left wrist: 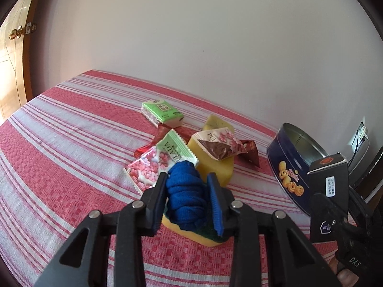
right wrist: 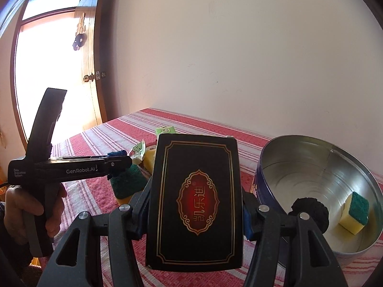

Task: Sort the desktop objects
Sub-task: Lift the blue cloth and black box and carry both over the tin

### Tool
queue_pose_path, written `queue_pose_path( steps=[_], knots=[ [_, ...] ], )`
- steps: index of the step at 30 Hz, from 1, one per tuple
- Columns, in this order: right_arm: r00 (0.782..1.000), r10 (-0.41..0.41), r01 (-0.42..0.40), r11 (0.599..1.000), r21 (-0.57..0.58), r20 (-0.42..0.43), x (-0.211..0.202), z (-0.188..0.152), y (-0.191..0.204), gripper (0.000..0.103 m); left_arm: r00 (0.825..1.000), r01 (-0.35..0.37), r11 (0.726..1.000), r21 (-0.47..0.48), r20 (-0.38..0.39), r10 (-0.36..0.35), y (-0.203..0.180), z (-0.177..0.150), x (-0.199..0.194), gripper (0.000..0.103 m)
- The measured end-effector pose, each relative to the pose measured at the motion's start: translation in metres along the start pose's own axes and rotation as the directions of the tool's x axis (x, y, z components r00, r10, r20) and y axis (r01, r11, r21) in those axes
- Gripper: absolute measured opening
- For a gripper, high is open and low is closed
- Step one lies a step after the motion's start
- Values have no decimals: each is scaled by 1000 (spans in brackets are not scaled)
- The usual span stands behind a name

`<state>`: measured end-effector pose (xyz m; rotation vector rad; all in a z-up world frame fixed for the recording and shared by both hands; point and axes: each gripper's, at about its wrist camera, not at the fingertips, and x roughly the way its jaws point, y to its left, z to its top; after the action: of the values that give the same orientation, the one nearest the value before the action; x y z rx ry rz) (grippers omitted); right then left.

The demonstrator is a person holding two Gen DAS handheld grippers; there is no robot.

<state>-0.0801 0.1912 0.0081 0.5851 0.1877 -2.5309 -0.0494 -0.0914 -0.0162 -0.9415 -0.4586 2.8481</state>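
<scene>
While hidden left, tin (right wrist: 282, 167) holds sponge (right wrist: 354, 211).

Red-and-white striped cloth (left wrist: 71, 124) spread over the counter, plain off-white wall (left wrist: 203, 35) behind it, wooden door (right wrist: 92, 59) at the left with a brass knob (right wrist: 88, 78), bright window (washed out) (right wrist: 47, 71), wall outlet with cable (left wrist: 362, 131) at far right

A plain off-white wall (right wrist: 239, 47) rises behind the worktop (left wrist: 59, 143), which is covered by a red-and-white striped cloth. To the left stands a wooden door (right wrist: 95, 76) with a brass knob (right wrist: 88, 77), beside a bright, washed-out window (right wrist: 47, 67). A wall socket (left wrist: 362, 130) with cables sits far right.
</scene>
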Motion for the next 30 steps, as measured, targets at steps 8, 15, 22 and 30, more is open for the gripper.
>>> queue_pose_path(
  steps=[8,15,22,30],
  knots=[
    [997,-54,54,999,3,50,-9,4,-4,60,991,38,995,89,122,-49,-30,2,-15,32],
    [992,-102,103,995,-7,79,-23,-1,-17,61,990,42,989,142,125,-60,-52,1,-10,32],
    [986,-129,128,992,19,106,-31,2,-29,61,989,59,979,193,125,-84,-80,-1,-4,32],
    [971,-203,194,978,78,125,-49,-3,-63,61,987,67,968,241,125,-99,-111,-3,5,32]
  ],
)
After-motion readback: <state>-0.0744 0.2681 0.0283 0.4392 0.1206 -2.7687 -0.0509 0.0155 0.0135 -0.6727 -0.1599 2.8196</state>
